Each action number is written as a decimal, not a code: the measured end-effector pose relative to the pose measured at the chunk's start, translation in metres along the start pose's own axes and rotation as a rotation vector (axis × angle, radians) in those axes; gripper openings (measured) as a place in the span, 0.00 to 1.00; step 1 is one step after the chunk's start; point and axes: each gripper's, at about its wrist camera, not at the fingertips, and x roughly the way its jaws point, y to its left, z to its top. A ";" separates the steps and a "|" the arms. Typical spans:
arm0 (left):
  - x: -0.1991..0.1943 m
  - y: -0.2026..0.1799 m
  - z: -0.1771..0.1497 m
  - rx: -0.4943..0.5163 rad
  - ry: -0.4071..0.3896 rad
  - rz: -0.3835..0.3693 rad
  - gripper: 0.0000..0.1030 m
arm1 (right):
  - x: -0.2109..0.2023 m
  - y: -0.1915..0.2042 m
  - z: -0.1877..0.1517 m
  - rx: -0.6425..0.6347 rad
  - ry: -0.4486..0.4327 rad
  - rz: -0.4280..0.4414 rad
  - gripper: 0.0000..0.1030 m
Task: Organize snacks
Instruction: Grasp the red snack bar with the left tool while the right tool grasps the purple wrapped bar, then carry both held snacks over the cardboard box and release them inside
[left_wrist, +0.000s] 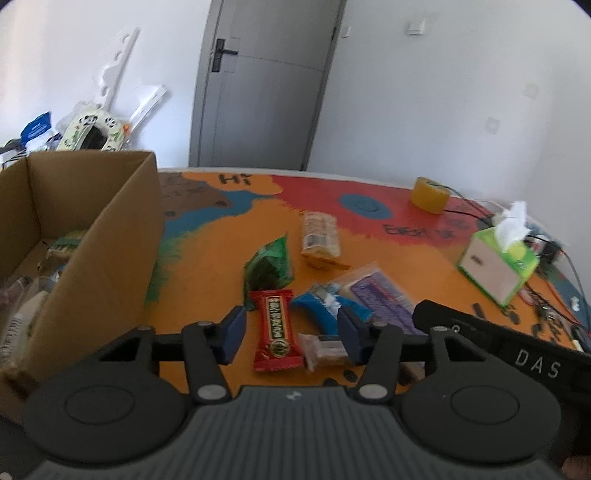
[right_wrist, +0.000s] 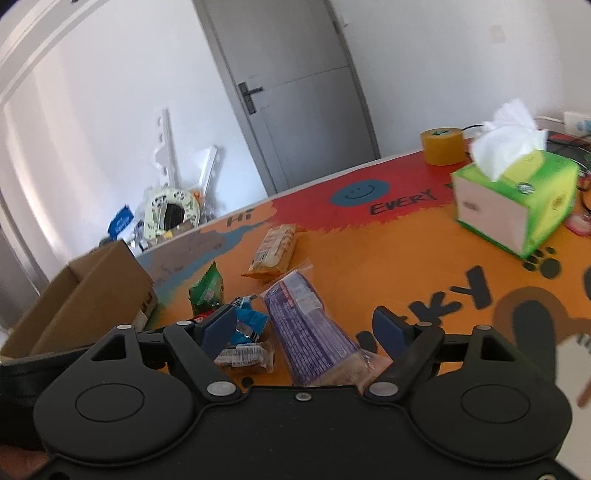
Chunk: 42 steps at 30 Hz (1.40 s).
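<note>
Several snacks lie on the colourful table (left_wrist: 406, 254). My left gripper (left_wrist: 291, 332) is open, its jaws on either side of a red bar (left_wrist: 277, 328), with a blue packet (left_wrist: 321, 310) and a small clear-wrapped bar (left_wrist: 325, 350) beside it. A green packet (left_wrist: 271, 266) and an orange cracker pack (left_wrist: 319, 236) lie farther off. My right gripper (right_wrist: 306, 328) is open over a purple pack (right_wrist: 310, 328). The blue packet (right_wrist: 247, 321), green packet (right_wrist: 207, 291) and orange pack (right_wrist: 273, 247) also show in the right wrist view.
An open cardboard box (left_wrist: 110, 240) with several snacks inside stands at the left; it also shows in the right wrist view (right_wrist: 92, 291). A green tissue box (left_wrist: 498, 266) and a yellow tape roll (left_wrist: 430, 194) stand at the right. Cables lie at the far right edge.
</note>
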 end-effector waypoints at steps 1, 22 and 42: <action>0.004 0.002 0.000 -0.007 0.006 0.010 0.48 | 0.005 0.001 0.000 -0.008 0.007 -0.002 0.78; 0.012 0.010 -0.016 -0.016 0.053 0.008 0.18 | -0.001 -0.003 -0.016 -0.010 0.080 -0.029 0.30; -0.085 0.019 -0.005 -0.042 -0.115 -0.074 0.18 | -0.066 0.034 -0.017 0.014 -0.051 0.047 0.28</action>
